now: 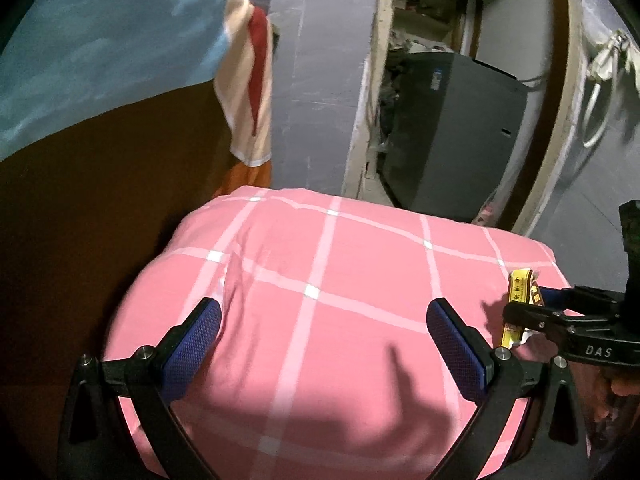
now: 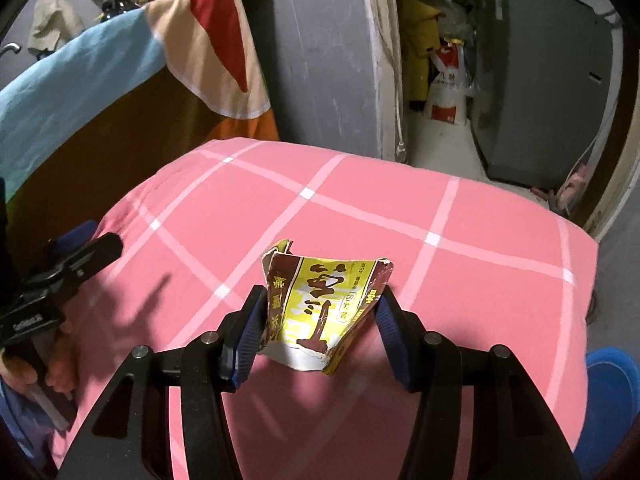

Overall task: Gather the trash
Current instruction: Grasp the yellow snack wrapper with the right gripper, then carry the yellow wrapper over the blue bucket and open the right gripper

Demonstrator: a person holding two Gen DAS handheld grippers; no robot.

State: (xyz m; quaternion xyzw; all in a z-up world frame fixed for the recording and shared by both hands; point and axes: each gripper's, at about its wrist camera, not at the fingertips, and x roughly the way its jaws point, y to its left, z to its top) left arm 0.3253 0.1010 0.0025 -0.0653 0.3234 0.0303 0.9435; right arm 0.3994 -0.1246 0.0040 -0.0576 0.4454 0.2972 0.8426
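Right wrist — wrapper [image 2: 324, 312], probably torn — pink bedding [image 2: 400, 208].

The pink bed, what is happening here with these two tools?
A person is collecting trash with a handheld gripper in each hand. The right gripper is shut on a torn yellow and brown wrapper, held over the pink checked bedcover. The left gripper is open and empty above the same cover.

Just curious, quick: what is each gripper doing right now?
Left gripper: open, holding nothing.
Right gripper: closed on the yellow wrapper.
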